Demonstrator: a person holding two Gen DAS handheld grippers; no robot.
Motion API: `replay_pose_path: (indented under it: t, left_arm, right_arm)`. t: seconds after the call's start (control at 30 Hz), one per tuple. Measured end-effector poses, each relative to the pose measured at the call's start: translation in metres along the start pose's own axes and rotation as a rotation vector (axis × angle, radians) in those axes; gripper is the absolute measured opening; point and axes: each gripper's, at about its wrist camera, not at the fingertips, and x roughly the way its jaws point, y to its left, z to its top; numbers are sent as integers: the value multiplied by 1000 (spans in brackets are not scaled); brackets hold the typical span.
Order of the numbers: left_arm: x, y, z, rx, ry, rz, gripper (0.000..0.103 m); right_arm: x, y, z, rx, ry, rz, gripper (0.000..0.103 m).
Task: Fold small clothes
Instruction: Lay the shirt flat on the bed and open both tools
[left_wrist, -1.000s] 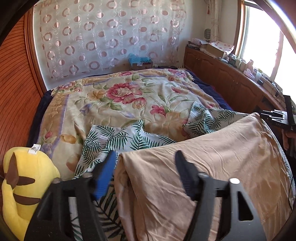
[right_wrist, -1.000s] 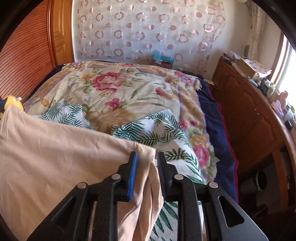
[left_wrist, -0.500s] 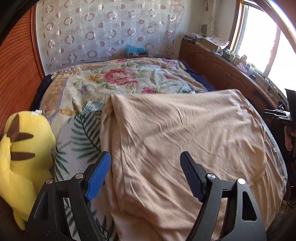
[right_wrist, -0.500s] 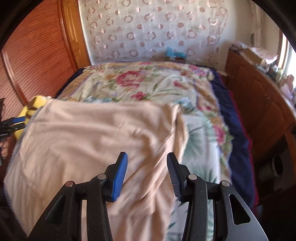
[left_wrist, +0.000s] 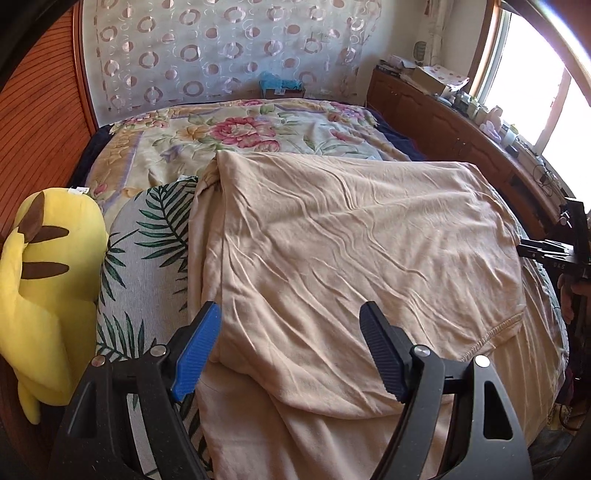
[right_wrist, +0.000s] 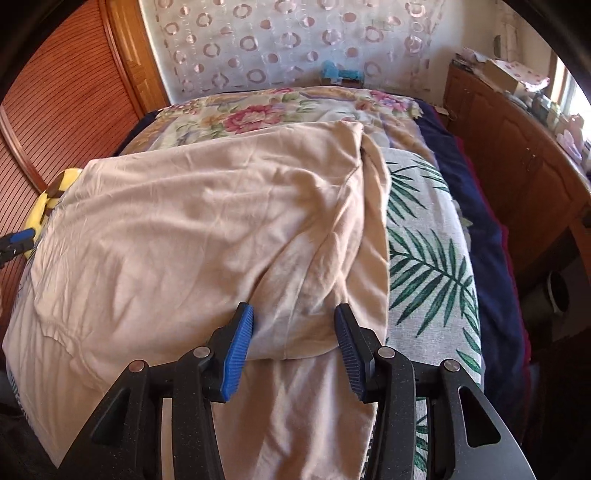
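Observation:
A beige garment (left_wrist: 351, 251) lies folded over on the bed, on top of a palm-leaf print cloth (left_wrist: 147, 251). It also shows in the right wrist view (right_wrist: 203, 229), with the palm-leaf cloth (right_wrist: 424, 251) to its right. My left gripper (left_wrist: 290, 347) is open and empty, just above the garment's near left part. My right gripper (right_wrist: 293, 350) is open and empty, its jaws either side of the garment's near right folded edge. The right gripper shows at the right edge of the left wrist view (left_wrist: 546, 249).
A yellow plush toy (left_wrist: 44, 280) sits at the bed's left edge. A floral quilt (left_wrist: 240, 129) covers the bed behind the clothes. A wooden cabinet (left_wrist: 461, 140) with clutter runs along the right under the window. A wooden wardrobe (right_wrist: 55, 103) stands on the left.
Both grippers held the beige garment up, laid it over on the bed and let go. Both have opened wider and drawn back toward the near edge.

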Motion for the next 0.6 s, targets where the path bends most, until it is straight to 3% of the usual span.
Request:
replay_pose_path:
  t: [0.23,0.4,0.6]
  left_arm:
    - [10,2,-20,-53,10,16,78]
    - [13,3,-32,-79,12,40,78]
    - [17,4,-31,-74,21,66,78]
  right_arm:
    - [1,3,-3,17,-16,-43,51]
    - [14,18,5,26,-32,46,51]
    - [19,21,1,4,-49,30,51]
